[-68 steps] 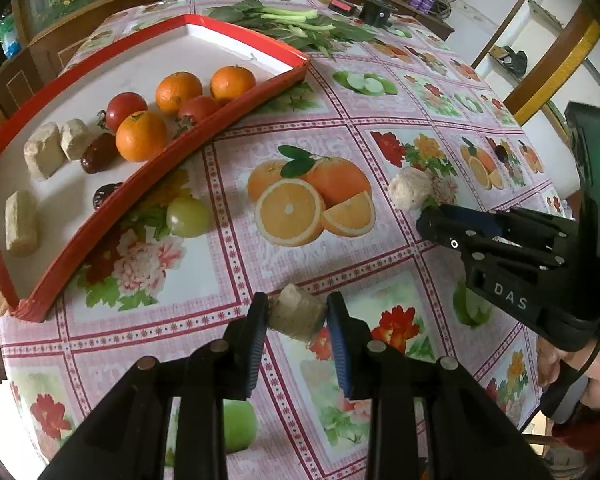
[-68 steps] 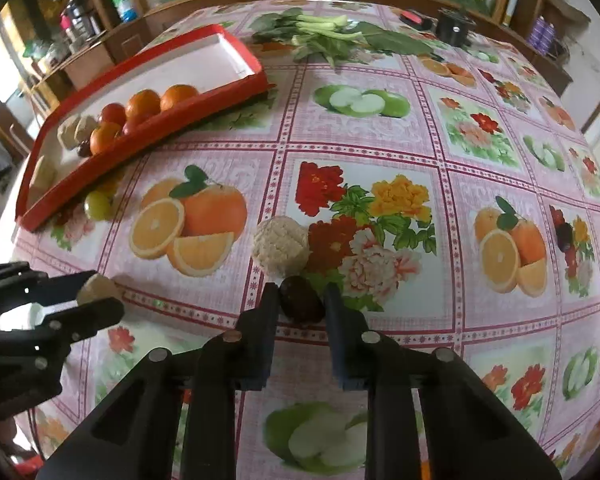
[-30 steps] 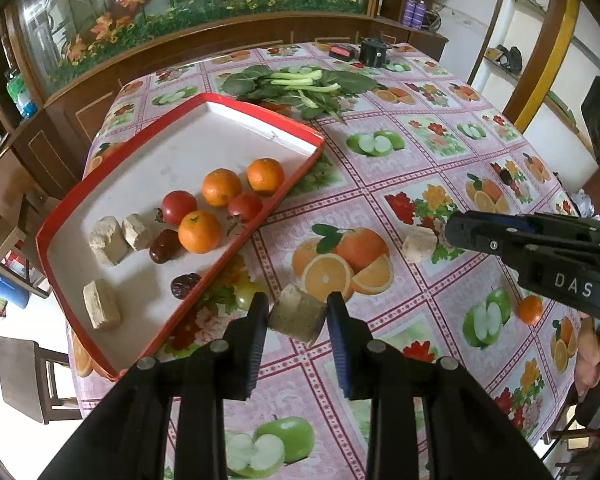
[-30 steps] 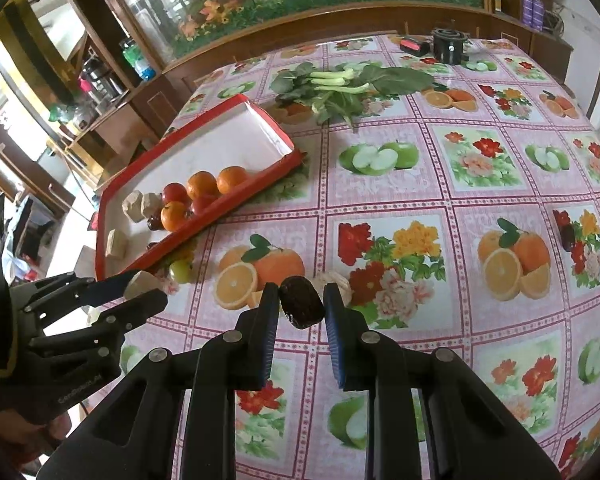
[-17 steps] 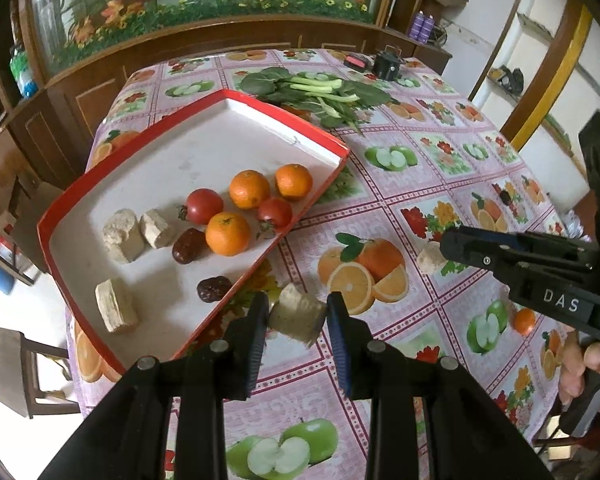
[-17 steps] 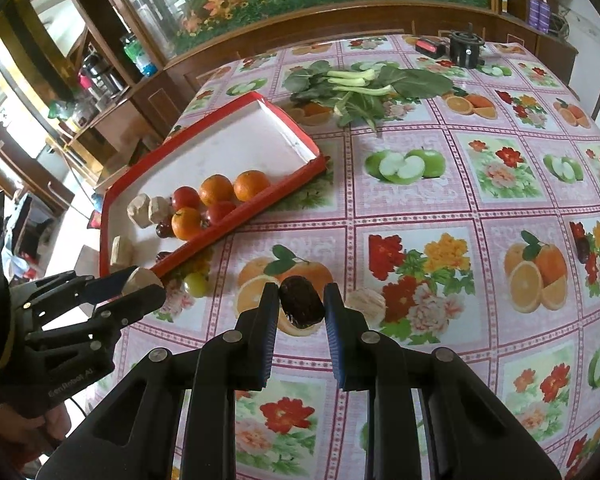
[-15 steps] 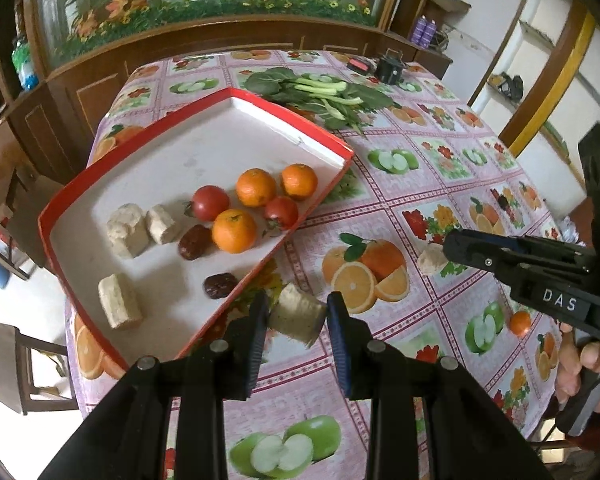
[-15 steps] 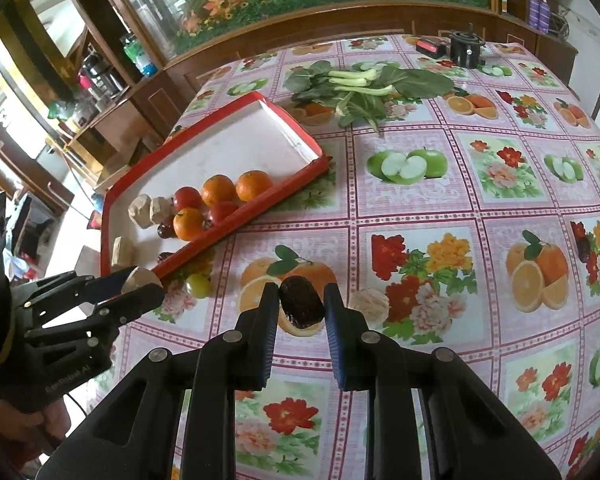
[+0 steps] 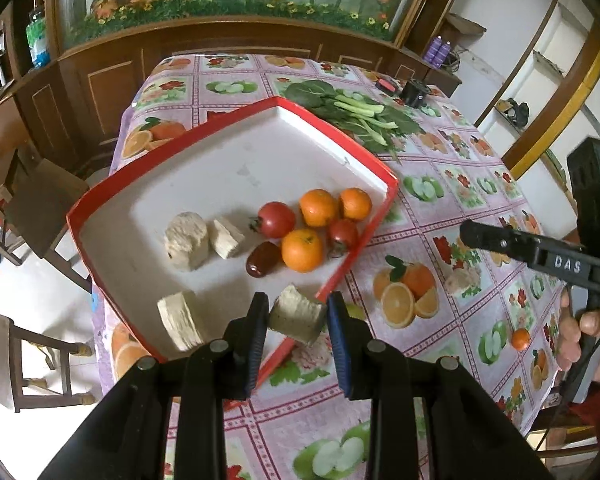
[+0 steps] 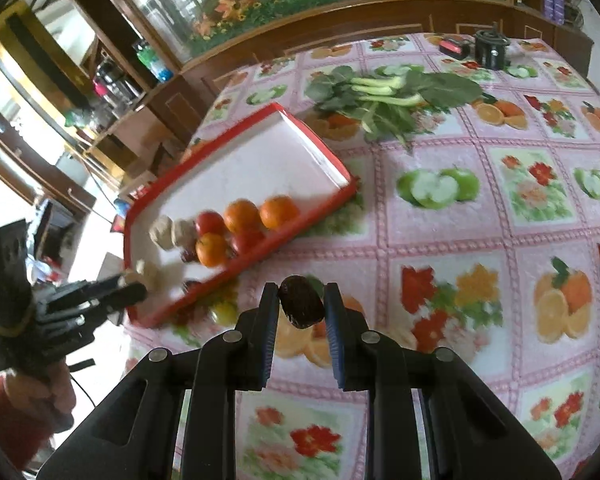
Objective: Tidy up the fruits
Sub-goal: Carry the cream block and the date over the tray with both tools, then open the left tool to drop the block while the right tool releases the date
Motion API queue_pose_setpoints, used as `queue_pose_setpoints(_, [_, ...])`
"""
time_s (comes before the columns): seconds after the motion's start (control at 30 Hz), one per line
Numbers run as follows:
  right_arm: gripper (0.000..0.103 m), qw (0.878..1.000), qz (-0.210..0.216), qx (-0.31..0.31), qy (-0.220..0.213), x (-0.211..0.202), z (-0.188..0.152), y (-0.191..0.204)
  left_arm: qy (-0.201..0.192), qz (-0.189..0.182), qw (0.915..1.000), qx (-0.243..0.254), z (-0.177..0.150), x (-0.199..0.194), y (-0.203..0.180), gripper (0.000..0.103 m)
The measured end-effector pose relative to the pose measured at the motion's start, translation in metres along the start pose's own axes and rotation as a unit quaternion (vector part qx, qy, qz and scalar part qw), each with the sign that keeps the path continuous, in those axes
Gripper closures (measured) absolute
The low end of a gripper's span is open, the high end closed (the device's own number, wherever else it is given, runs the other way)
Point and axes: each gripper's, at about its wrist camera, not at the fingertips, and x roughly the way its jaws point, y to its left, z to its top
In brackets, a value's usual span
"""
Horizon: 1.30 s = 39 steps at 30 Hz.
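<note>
My left gripper (image 9: 297, 316) is pinching a tan block (image 9: 298, 317), both pads pressed to its sides. Through the left camera the block hangs over the near edge of the red tray (image 9: 236, 114), whose rim runs from 9 o'clock up to 12 and down to 3.

Inside the tray, a second tan block (image 9: 180, 321) lies at 9 o'clock of the one I carry. Two pale lumps (image 9: 187, 241) sit further up at 10 o'clock, touching each other. At 12 o'clock there is a cluster: three oranges (image 9: 302, 250), two tomatoes (image 9: 276, 219) and a dark red date (image 9: 262, 259), the date just beside the nearest orange. The far half of the tray is bare white.

My right gripper (image 10: 300, 307) is clamped on a dark date (image 10: 301, 302), held above the tablecloth (image 10: 440, 248). From the right camera the tray sits at 10 to 11 o'clock of that date. The view is blurred there, so I cannot count the pieces from this side.

Out on the cloth, through the left camera, a pale lump (image 9: 462, 279) lies at 2 o'clock, and a small orange (image 9: 520, 338) at 3 o'clock near the person's hand (image 9: 588, 340). Leafy greens (image 9: 356, 114) lie beyond the tray's far corner at 1 o'clock.
</note>
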Motion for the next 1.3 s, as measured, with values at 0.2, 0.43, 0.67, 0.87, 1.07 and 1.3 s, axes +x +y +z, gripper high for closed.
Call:
queue_pose_setpoints(0.2, [0.081,1.000,0.013,-0.007,0.008,0.023,0.020,0.020,0.011,0.002,0.9997,-0.019,0.004,0.016,0.019,0.071])
queue_pose_setpoints(0.43, [0.081,1.000,-0.001,0.006,0.011,0.063,0.055,0.033,0.018,0.008,0.9993,-0.031,0.012,0.033,0.036,0.071])
queue_pose_setpoints(0.67, [0.081,0.999,-0.031,0.032,0.022,0.104,0.082,0.028,0.025,0.001,0.9992,-0.032,0.017,0.044,0.046,0.071])
queue_pose_setpoints(0.87, [0.081,0.998,-0.047,0.025,0.036,0.124,0.082,0.031,0.025,-0.002,0.9991,-0.033,0.023,0.049,0.052,0.070])
queue_pose_setpoints(1.07, [0.081,0.997,-0.055,0.021,0.042,0.136,0.079,0.029,0.028,0.000,0.9991,-0.032,0.028,0.054,0.051,0.070])
queue_pose_setpoints(1.3, [0.066,0.998,-0.052,0.025,0.036,0.129,0.077,0.027,0.025,-0.003,0.9989,-0.040,0.025,0.054,0.051,0.056])
